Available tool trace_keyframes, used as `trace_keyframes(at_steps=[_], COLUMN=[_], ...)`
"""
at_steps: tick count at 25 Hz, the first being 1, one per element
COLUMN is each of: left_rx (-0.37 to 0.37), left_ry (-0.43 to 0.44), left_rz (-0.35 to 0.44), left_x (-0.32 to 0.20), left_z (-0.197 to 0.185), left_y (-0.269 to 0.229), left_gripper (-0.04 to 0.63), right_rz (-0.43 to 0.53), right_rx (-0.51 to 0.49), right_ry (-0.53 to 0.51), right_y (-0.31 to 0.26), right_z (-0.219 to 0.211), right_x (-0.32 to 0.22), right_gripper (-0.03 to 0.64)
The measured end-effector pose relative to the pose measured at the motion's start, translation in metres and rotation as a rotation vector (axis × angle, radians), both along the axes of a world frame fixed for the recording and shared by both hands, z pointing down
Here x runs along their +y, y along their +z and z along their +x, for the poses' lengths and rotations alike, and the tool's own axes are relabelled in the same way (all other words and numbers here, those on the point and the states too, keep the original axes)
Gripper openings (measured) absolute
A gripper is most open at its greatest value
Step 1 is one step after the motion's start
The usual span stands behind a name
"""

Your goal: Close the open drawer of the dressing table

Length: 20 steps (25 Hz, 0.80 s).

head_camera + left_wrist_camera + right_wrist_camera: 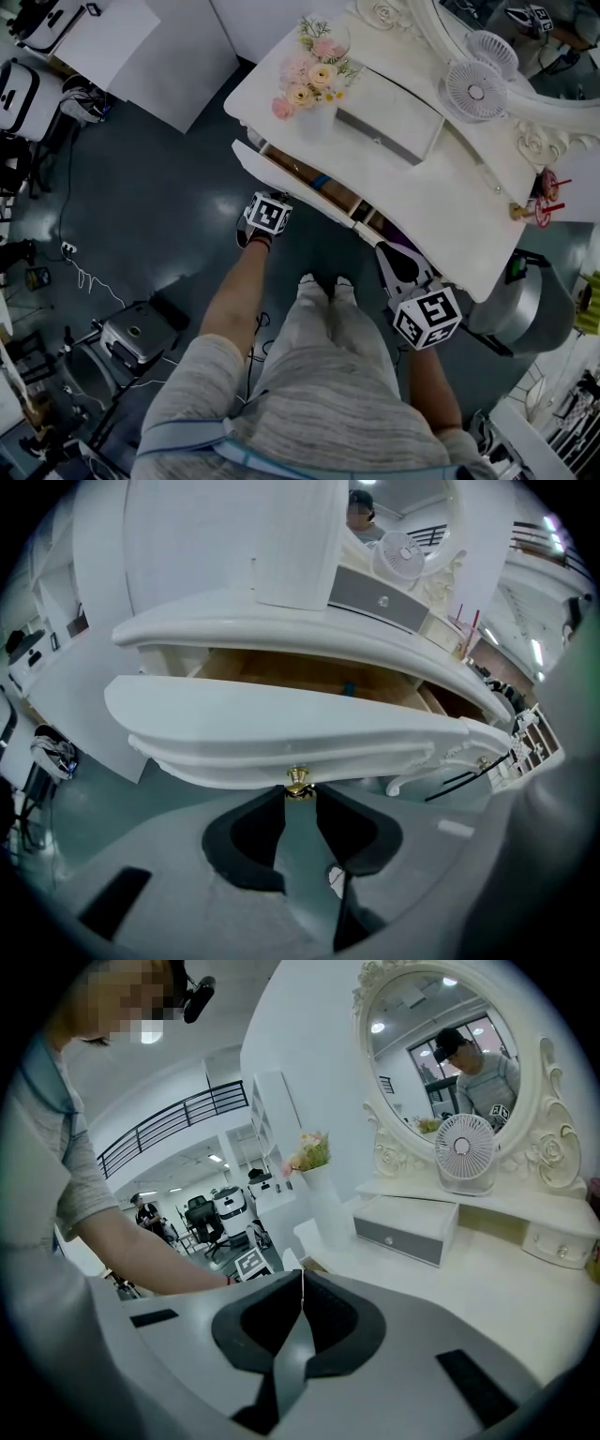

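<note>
Jaws of the left gripper (300, 793) stood narrowly apart and clamped on the small brass knob (298, 780) at the middle of the white curved drawer front (281, 728). The right gripper (302, 1277) hung closed, with nothing between its tips, beside the table's edge. The drawer stood pulled out from under the white dressing table (441, 187), its bare wooden inside showing. In it lay a small blue object (349, 688), too small to identify, perhaps a box. On the tabletop behind, a white vase (319, 117) held pink and cream flowers (314, 70). Just beside the vase sat a small white box with a grey drawer front (389, 122), its drawer closed. Farther back stood a white round fan (475, 89) before the oval mirror (450, 1044).
</note>
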<state>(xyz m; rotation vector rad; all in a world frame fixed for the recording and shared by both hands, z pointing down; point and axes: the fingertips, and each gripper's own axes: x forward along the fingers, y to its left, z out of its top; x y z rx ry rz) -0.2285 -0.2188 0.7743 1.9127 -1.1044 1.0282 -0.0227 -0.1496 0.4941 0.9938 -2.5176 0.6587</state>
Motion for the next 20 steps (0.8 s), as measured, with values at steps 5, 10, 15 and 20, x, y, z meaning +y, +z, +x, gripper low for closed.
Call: trace_keyframes(at_steps=[5,10,15,20], left_rx=[-0.023,-0.018,-0.012,-0.013], left_ry=[0.019,0.010,0.013,0.010], left_rz=[0.011,0.013,0.023,0.034], left_x=[-0.017,-0.031,-0.045,-0.059], left_z=[0.007,0.013,0.020,0.027], left_y=[-0.002,-0.003,-0.005,-0.005], left_gripper=[0.115,0.115,0.115,0.115], right_rz=[-0.009,-0.013,-0.014,-0.019], right_rx=[-0.002,0.003,0.001,0.006], right_ry=[0.029,0.042,0.063,0.081], right_y=[0.003,0.004,0.005,0.007], right_z=[0.007,0.012,0.018,0.026], right_x=[-0.001,-0.004,-0.007,-0.006], right_gripper=[0.009,0.010,0.011,0.010])
